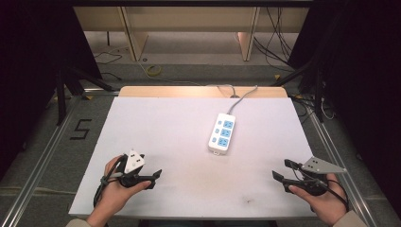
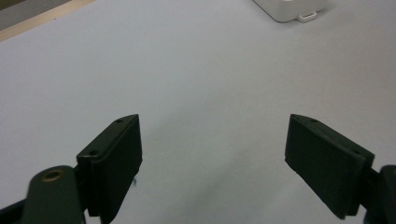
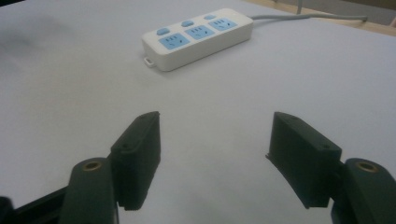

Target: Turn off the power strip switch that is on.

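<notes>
Progress: nothing handled yet; power strip (image 1: 222, 133) untouched, its sockets bare (cord runs off the far edge).
Left gripper (image 1: 156, 178): jaws wide apart, holding nothing.
Right gripper (image 1: 283, 170): likewise spread, nothing between.
Strip position: mid-table (image 1: 156, 123), well ahead of both grippers, roughly between them.
Left to do: probably approach and grasp.

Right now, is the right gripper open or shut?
Open. The right gripper shows its two black jaws standing wide apart with bare white table between them; nothing is held.
</notes>
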A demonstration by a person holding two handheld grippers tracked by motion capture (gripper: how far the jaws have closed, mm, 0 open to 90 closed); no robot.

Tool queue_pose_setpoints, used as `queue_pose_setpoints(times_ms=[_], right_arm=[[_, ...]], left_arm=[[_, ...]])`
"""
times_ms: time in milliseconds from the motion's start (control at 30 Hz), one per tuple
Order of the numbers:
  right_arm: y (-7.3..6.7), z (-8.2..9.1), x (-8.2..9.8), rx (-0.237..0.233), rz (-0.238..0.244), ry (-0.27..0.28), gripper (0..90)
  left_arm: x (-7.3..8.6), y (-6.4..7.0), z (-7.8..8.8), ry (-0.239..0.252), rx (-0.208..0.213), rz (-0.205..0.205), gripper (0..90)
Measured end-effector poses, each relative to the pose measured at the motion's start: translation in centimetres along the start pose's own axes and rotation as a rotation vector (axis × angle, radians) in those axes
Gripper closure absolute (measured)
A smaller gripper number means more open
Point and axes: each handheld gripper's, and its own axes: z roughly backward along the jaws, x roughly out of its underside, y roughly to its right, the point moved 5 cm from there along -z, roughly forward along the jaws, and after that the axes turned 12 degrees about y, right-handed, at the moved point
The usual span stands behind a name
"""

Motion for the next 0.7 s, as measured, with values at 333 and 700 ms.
queue_pose_setpoints(times_ms=[333, 700], right_arm=[[-0.2, -0.4, -0.3, -0.012, 0.019, -0.027, 54.2], [0.6, -0.5, -1.3, 0.053, 0.065, -0.038, 90.0]], left_arm=[[0.0, -0.1, -0.1, 0.001, -0.002, 0.01, 19.1], [0.1, -0.1, 0.0, -0.004, -0.007, 0.01, 20.0]])
